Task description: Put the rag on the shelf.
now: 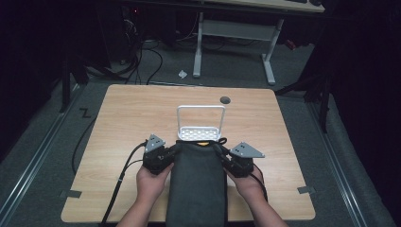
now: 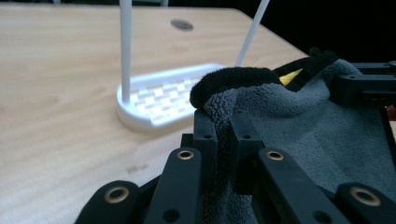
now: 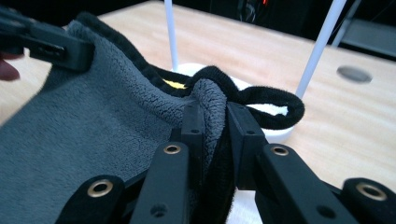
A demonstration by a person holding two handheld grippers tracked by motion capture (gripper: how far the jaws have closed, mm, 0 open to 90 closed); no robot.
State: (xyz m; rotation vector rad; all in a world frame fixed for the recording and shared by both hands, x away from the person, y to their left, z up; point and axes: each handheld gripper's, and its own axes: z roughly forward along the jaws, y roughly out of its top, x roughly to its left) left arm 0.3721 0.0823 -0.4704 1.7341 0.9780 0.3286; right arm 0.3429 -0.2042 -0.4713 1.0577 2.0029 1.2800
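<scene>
A: Grey microfibre, that is what we have between us: the grey towel (image 1: 197, 182) lies lengthwise on the worktop (image 1: 123, 118), its near end hanging past the front edge, its far end just in front of the white rack (image 1: 200, 124).

B: And we grip both far corners. Our left hand-held gripper (image 2: 223, 122) has its jaws nearly together, pinching the towel's left corner, with the black hem curling over the tips.

A: Our right hand-held gripper (image 3: 212, 114) does the same on the right corner; the jaws are close together with folded cloth squeezed between them, and a loop of black hem (image 3: 273, 109) sticks out beyond.

B: In the high view we see our left hand (image 1: 152, 182) and right hand (image 1: 248, 182) flanking the towel, each one well inside the worktop's side edges.

A: Room to the sides is generous: bare wood runs left and right of us. Ahead, the rack stands almost against the towel's far edge, its two white uprights rising close behind the corners.

B: Beyond the rack we have open wood up to the far edge, with a dark round cap (image 1: 225, 100) near the back.

A: A yellow tag (image 2: 290, 77) shows at the towel's far hem, between our two grips.
</scene>
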